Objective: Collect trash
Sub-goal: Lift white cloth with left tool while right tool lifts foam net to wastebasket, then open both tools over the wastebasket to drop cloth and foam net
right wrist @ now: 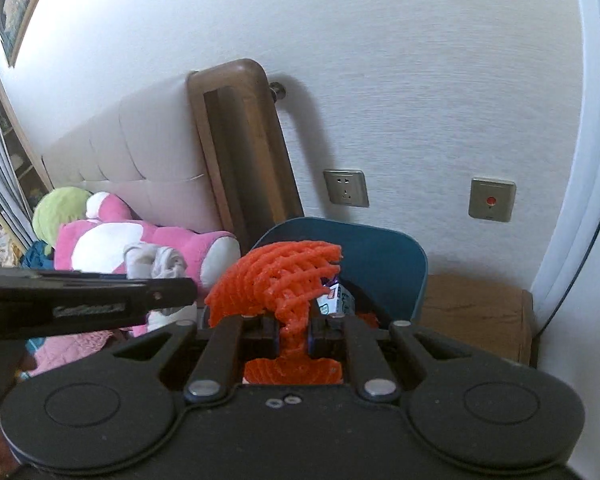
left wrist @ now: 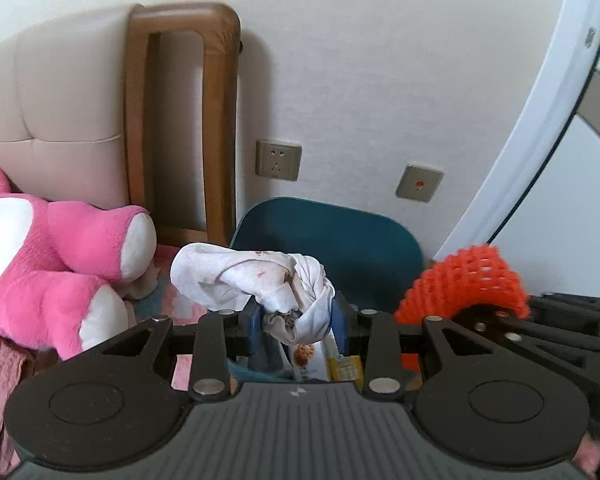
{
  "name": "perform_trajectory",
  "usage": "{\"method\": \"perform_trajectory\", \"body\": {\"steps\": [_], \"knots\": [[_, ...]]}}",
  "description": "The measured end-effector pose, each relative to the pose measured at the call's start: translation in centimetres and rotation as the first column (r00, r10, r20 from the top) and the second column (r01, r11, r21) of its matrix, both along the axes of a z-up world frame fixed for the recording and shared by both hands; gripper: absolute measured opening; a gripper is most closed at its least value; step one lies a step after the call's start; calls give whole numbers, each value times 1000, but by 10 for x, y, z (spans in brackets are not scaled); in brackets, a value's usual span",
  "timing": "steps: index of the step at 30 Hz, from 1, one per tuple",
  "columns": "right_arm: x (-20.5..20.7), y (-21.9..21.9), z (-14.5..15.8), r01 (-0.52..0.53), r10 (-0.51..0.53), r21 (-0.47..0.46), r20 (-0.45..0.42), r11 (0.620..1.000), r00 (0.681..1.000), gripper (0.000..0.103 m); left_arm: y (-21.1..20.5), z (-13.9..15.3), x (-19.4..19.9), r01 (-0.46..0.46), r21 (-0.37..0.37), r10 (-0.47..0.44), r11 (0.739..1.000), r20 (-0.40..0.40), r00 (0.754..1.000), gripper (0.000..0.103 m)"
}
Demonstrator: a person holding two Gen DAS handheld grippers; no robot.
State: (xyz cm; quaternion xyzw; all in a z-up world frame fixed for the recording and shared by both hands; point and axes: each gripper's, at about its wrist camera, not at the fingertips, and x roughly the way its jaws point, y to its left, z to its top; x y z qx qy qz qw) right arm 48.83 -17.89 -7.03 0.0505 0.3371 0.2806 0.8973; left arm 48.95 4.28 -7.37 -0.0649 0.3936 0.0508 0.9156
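Note:
In the left wrist view my left gripper is shut on a crumpled white paper wad with faint stains, which bulges up and to the left of the blue pads. My right gripper is shut on an orange foam net that fans out above its fingers. Both loads hang in front of a dark teal trash bin standing against the wall. A small printed carton lies inside the bin. The orange net also shows at the right edge of the left wrist view.
A pink and white plush toy lies on the bed at the left, under a padded headboard with a wooden post. Two wall plates sit above the bin. A wooden nightstand stands to the bin's right.

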Motion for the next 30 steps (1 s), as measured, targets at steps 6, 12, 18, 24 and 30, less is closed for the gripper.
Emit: {"method": "perform_trajectory", "body": {"steps": [6,12,18,24,30], "knots": [[23,23,-7,20,-21,-86,-7,996,1000,10,5,-30,57,98,26,-95,995,-95,991,34],[46,43,-23,37,-47,-180,-54,983,997,10,6,-63,101,191,17,-184,982,-193,964,34],[63,67,-52,4,-42,-320,-113,947,993,11,3,-97,126,270,31,-249,962,-296,922,34],[68,89,-83,-61,-13,-439,-163,897,986,12,4,-123,143,303,6,-279,953,-372,886,34],[71,98,-103,-72,-29,-474,-202,877,979,16,-3,-144,147,363,53,-309,930,-423,852,34]]}}
